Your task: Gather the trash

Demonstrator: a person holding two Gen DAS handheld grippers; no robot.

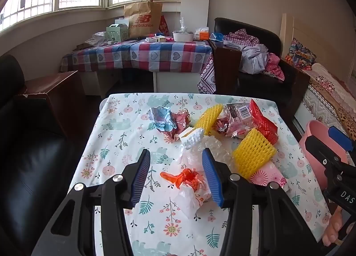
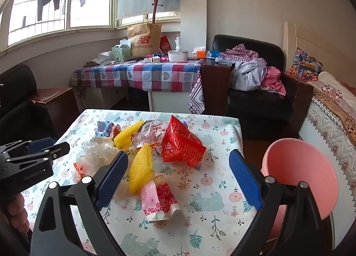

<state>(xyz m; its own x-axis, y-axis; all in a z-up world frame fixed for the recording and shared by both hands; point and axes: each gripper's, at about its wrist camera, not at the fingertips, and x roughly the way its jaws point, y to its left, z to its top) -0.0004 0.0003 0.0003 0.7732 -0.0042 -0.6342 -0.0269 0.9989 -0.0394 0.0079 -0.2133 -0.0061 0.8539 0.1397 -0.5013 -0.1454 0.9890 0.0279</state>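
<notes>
Two grippers hang over the table (image 1: 115, 126), where the trash lies in a loose pile near the far edge. Beside the table's right edge stands a pink bin (image 2: 296, 167). The left gripper (image 1: 175, 174) is spread apart around an orange wrapper (image 1: 184, 178). The right gripper (image 2: 178, 178) is wide apart around a pink wrapper (image 2: 158, 198), just beside a yellow net (image 2: 141, 169).

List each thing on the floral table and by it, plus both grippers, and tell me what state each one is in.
left gripper: open, empty, fingers either side of the orange wrapper
right gripper: open, empty
orange wrapper: crumpled, lying on the table
yellow foam net: lying flat on the table
red plastic bag: puffed up, resting on the table
pink packet: lying on the table
pink bin: open, beside the table
</notes>
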